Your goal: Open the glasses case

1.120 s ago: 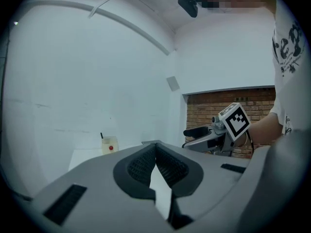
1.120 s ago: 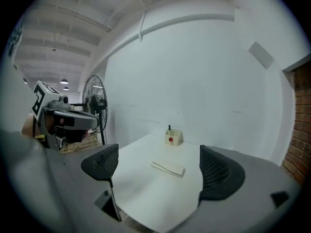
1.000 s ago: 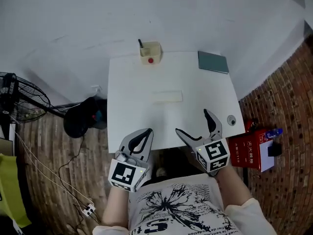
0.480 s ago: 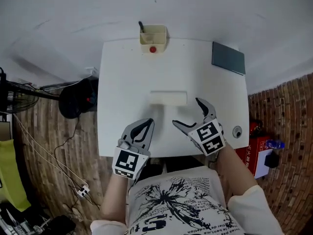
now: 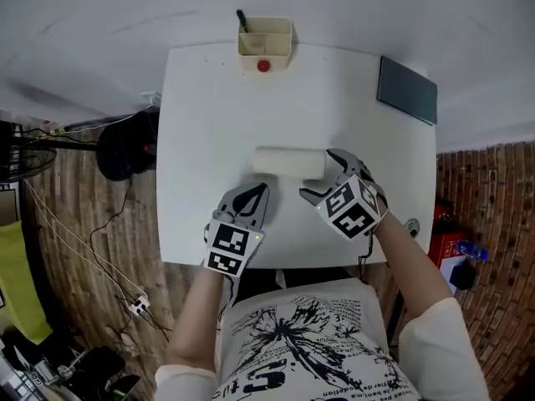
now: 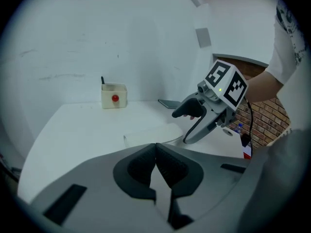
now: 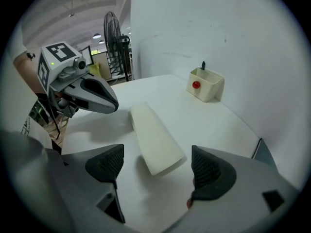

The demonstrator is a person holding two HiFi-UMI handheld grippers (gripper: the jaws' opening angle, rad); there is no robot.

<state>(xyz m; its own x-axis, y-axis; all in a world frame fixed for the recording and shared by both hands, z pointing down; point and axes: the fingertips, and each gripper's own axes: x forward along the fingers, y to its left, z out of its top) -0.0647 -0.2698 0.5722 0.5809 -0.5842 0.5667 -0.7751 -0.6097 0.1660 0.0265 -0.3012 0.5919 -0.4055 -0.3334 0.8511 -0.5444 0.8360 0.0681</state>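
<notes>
Room: brick-patterned floor (image 5: 485,182) is showing on both sides, a pale grey wall (image 5: 100,23) is running behind, and a black standing fan (image 5: 21,153) is waiting off to the left.
Worktop: a white rectangular table (image 5: 209,98) is carrying everything and is mostly bare.
Right gripper: the grey two-jaw right gripper (image 5: 322,175) is tipping down over the near right part of the worktop. Its fingers are spread wide, though they have just been closing a little, with the case's right end between them.
Left gripper: the matching left gripper (image 5: 255,197) is hovering by the near edge, left of centre, with its fingers pressed together on nothing.
Glasses case: a cream, rounded oblong glasses case (image 5: 288,163) is lying about mid-worktop, its length running parallel to the near edge.
Dark slab: a flat grey-green slab (image 5: 407,89) is lying in the far right corner.
Box: a small beige open box (image 5: 265,36) is standing at the middle of the far edge, with a red dot (image 5: 263,66) on its front and a dark pen (image 5: 242,20) in it.
Progress: nothing is looking done yet, since the case is sitting shut with no seam gaping. By my reading, gripping it, steadying it and lifting the lid are all remaining.
Case and fingers: the right end is sitting between the right pads with gaps on both sides, touching neither as far as I can tell. The left tips are pointing at the left end from the near side, just short of it.
</notes>
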